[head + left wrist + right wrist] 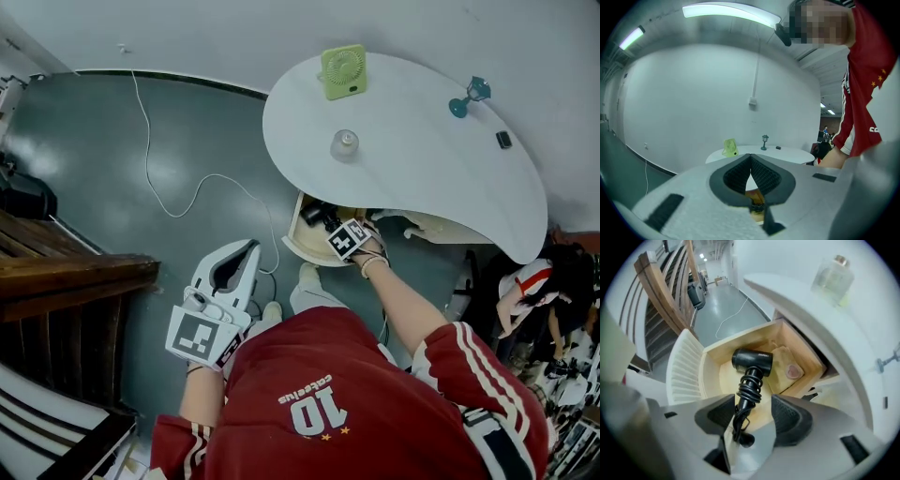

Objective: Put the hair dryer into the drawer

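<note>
While the dryer [752, 363] lay inside the open drawer [686, 366], its cord coiled round the handle, we held the right gripper [752, 411] above the drawer, pointing down into it. Its jaws stood wide apart, and we saw the dryer's handle and plug through the gap, the pads gripping nothing. We held the left gripper [750, 159] well off to the drawer's side, its jaws closed tip to tip on nothing.
</note>
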### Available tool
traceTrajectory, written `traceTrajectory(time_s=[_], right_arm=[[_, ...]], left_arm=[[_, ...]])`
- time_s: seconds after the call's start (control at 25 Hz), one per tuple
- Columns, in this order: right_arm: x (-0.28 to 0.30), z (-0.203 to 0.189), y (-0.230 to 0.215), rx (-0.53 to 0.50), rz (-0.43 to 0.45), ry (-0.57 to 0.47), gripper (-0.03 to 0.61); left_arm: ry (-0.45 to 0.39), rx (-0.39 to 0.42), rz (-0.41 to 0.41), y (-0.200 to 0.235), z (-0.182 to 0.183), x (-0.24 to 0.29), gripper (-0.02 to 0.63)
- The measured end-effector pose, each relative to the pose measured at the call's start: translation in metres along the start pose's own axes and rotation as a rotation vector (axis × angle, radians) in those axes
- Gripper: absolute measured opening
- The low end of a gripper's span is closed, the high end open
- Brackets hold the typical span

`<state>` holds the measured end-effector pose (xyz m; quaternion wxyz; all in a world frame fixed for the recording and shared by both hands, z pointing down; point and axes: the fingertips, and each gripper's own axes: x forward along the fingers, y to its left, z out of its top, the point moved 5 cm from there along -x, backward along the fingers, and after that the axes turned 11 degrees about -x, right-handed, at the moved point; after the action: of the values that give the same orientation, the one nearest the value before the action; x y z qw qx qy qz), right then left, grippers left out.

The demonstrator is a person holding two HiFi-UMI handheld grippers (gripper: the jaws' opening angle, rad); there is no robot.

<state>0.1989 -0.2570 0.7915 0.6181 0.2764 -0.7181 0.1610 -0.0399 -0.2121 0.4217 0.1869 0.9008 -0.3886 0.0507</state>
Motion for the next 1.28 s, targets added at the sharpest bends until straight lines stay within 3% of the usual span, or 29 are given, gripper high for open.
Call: traceTrajectory(time_s=[0.2, 0.32, 0.52, 0.72, 0.88, 1.04, 1.16, 1.28], right_arm=[[-0.061, -0.018, -0.007, 0.408, 0.037, -0.203, 0.247], [-0.103, -0.019, -0.011, 0.516, 0.006, -0.383, 0.248], [-0.187, -0.009, 0.005, 0.547, -0.094, -0.616, 0.252], [-0.274, 0.002, 0.024, 0.523, -0.261, -0.749, 0.250], [-0.336, -0.008, 0.061, 0.558, -0.352, -0.841, 0.245], [-0.394, -0.029, 0.106, 0.592, -0.426, -0.927, 0.244], [-0.431, -0.050, 0.132, 0.640, -0.476, -0.976, 0.242], [-0.470, -0.070, 0.146, 0.673, -0.574, -1.020, 0.221]], left_arm=[[-0.049, -0.002, -0.055, 0.004, 0.012, -0.001, -0.001], [-0.083, 0.005, -0.112, 0.001, 0.020, -0.006, 0.000], [-0.143, -0.015, -0.140, -0.005, 0.031, -0.039, 0.000], [-0.190, -0.086, -0.228, -0.003, 0.047, -0.054, -0.002], [-0.159, -0.047, -0.329, -0.021, 0.046, -0.068, -0.001], [-0.111, 0.070, -0.405, -0.034, 0.052, -0.084, 0.000], [-0.126, 0.115, -0.434, -0.041, 0.062, -0.096, 0.000], [-0.169, 0.100, -0.448, -0.050, 0.077, -0.110, 0.000]])
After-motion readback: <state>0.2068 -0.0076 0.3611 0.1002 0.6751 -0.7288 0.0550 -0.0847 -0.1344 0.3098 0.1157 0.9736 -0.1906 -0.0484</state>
